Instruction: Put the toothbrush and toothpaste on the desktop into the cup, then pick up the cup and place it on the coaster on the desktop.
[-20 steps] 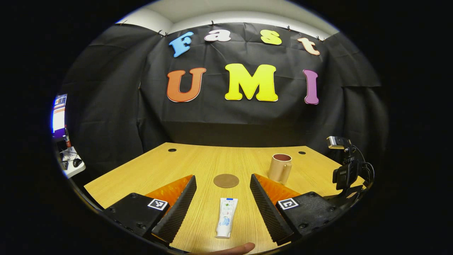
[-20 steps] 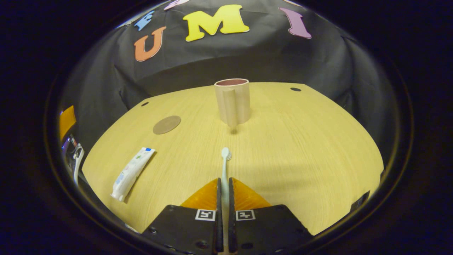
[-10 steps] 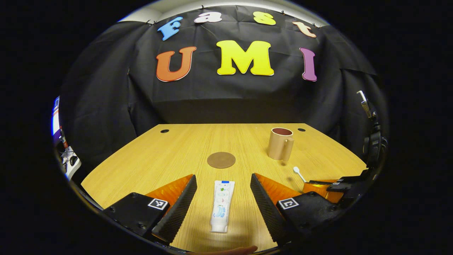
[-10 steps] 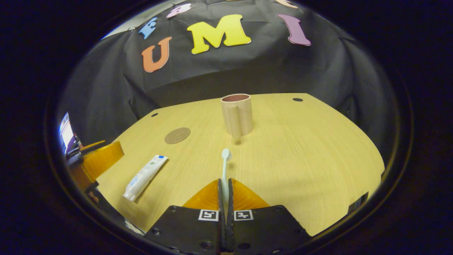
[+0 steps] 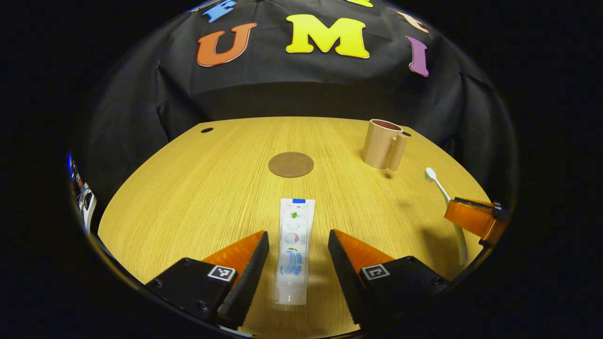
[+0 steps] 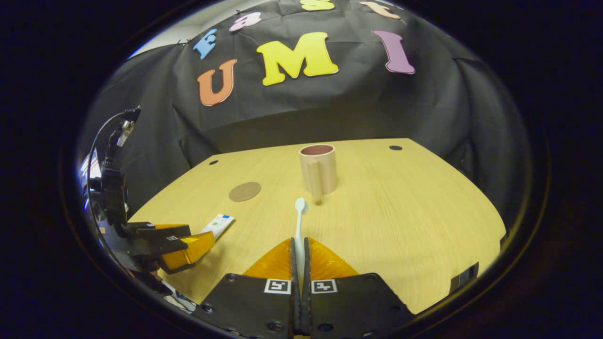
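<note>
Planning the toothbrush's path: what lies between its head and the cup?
Only bare desktop: in the right gripper view, the toothbrush, clamped in the right gripper, points its head at the cup.

I am looking across a light wooden desktop (image 5: 198, 188) with fine straight grain, its surface glowing warmly under overhead light. Two small dark round holes (image 5: 207, 130) are sitting near its far corners. Behind it a black cloth wall (image 6: 330, 108) is hanging in soft folds, closing off the booth. Above the cloth a strip of pale wall (image 6: 188, 26) is showing.
</note>
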The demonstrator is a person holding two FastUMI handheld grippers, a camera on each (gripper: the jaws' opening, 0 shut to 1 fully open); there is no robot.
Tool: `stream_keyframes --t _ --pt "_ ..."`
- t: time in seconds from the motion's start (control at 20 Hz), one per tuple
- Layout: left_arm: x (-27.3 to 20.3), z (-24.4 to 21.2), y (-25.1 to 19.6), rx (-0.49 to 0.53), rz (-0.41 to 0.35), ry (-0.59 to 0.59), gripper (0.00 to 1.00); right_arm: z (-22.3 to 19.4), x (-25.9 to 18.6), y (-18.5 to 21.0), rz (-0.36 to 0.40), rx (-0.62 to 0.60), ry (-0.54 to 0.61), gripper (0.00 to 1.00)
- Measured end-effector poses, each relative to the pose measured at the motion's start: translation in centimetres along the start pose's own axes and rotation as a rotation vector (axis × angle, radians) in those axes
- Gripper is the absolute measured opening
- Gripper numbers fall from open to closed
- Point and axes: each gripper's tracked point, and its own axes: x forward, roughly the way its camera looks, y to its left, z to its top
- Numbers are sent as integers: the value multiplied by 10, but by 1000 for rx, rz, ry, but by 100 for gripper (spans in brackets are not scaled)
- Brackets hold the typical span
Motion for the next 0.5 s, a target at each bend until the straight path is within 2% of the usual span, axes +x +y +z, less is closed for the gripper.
stream_keyframes --t 0.05,0.25,0.4,0.5 --pt "2 -5 4 -11 12 22 77 0 1 -1 -2 4 1 1" --pt "5 -12 1 -41 -11 71 80 1 0 -1 -2 5 -3 1" --pt "7 -20 3 -20 -9 103 73 0 -1 -3 -9 6 -1 1" --pt "4 -20 5 -26 -5 115 65 0 0 -1 -5 11 3 1"
